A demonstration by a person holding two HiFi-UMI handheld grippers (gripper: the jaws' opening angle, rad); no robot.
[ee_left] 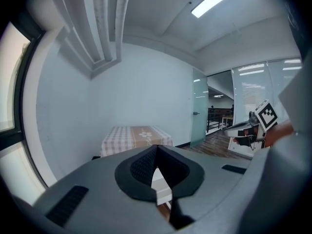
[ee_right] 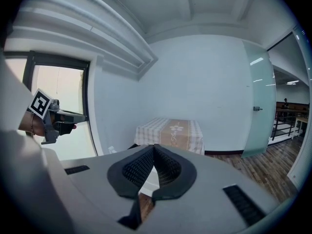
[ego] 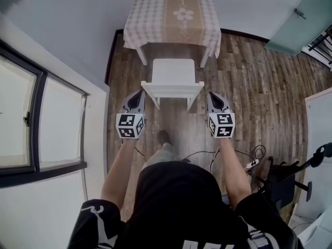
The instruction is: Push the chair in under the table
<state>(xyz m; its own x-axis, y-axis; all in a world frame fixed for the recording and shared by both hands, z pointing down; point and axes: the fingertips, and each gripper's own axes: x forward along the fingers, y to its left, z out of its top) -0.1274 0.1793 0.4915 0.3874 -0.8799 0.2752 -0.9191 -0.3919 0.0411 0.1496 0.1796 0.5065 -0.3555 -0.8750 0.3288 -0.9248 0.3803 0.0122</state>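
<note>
A white chair [ego: 173, 78] stands pulled out in front of a small table [ego: 173, 19] with a checked cloth, its backrest towards me. My left gripper [ego: 138, 97] hovers just left of the backrest's left end, jaws shut and empty. My right gripper [ego: 216, 99] hangs just right of the backrest's right end, also shut with nothing held. Neither touches the chair. In the left gripper view the shut gripper [ee_left: 157, 150] points at the table [ee_left: 135, 138], and a strip of the chair [ee_left: 161, 185] shows below it. The right gripper view shows the shut gripper [ee_right: 154, 149] and the table [ee_right: 170, 133].
A window [ego: 31, 123] and white wall run along the left. A glass door [ego: 303, 17] stands at the far right. A black stand [ego: 282, 183] and cables [ego: 244, 157] lie on the wooden floor [ego: 254, 92] at the right. A person's foot [ego: 164, 137] is behind the chair.
</note>
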